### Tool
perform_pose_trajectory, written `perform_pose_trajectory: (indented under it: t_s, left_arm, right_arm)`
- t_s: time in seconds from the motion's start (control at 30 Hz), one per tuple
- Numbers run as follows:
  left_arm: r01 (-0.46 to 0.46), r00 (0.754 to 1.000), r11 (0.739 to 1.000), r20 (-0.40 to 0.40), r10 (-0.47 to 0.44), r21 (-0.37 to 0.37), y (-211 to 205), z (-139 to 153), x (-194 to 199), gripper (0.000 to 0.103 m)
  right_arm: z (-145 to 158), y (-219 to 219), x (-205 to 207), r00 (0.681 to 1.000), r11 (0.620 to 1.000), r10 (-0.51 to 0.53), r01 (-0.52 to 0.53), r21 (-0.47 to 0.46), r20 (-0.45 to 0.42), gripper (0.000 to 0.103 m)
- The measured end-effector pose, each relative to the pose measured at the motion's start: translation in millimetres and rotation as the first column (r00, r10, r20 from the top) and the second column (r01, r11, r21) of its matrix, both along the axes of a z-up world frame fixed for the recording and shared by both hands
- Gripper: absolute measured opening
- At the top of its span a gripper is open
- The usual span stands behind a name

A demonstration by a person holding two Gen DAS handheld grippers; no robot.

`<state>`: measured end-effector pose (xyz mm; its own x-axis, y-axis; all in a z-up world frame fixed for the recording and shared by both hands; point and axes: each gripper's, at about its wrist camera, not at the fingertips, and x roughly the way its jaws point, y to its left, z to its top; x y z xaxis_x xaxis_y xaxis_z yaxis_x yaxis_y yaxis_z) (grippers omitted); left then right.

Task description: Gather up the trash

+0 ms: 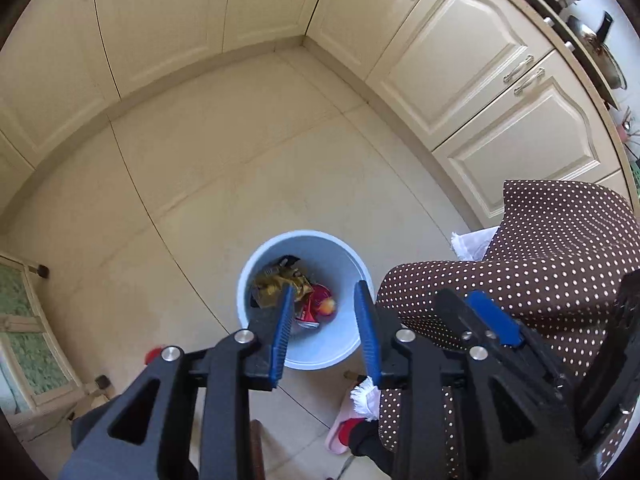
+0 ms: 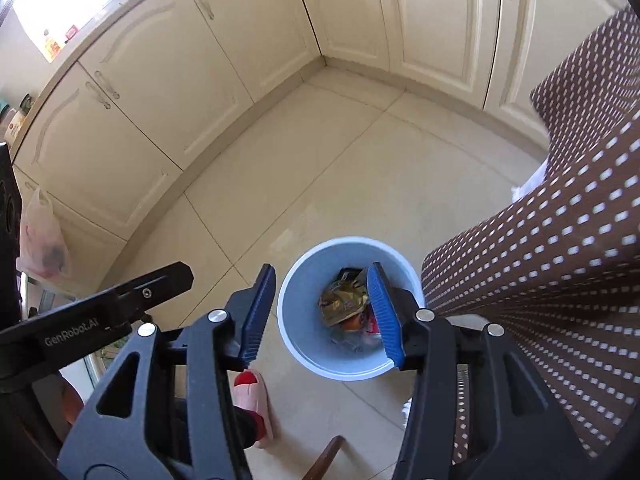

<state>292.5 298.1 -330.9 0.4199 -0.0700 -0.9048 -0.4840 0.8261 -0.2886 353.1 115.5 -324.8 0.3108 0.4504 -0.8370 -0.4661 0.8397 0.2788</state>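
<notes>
A pale blue round bin [image 1: 352,268] stands on the tiled floor below both grippers; it also shows in the right wrist view [image 2: 296,312]. Inside lie a crumpled gold wrapper [image 1: 272,286], seen again in the right wrist view [image 2: 340,302], and a red packet [image 1: 322,306]. My left gripper [image 1: 325,292] is open and empty above the bin. My right gripper [image 2: 322,276] is open and empty above the bin. The right gripper's blue pad [image 1: 494,318] shows at the right of the left wrist view.
Cream cabinets [image 1: 452,56] line the floor on two sides. The person's brown dotted clothing [image 1: 552,248] hangs right of the bin. A pink slipper [image 2: 256,400] is on the floor near the bin. A plastic bag [image 2: 40,236] hangs at left. Pots [image 1: 596,44] sit on the counter.
</notes>
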Motion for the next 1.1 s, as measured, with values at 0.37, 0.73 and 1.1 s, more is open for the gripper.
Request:
perform_pose_trajectory:
  t_s: [0.37,0.73,1.1]
  left_arm:
    - [0.026,0.983,0.974,0.17,-0.066,0.226,-57.5,100.2,-59.5,0.047]
    - [-0.021,0.928,0.903,0.345,-0.142,0.428,-126.7,190.0,-143.6,0.061]
    - [-0.075,0.836,0.87,0.506,-0.212,0.488,-182.2,247.1,-213.1,0.072]
  right_arm:
    - [106.5,-54.8,-69.8,0.965,0.998,-0.066,0.062,0.026,0.255,0.052]
    - [191.5,-121.9,-156.2,0.881,0.984,-0.173,0.133,0.121,0.44,0.058]
    - [244.2,-176.6,-238.3,0.755,0.964,-0.264,0.19,0.185,0.6,0.068]
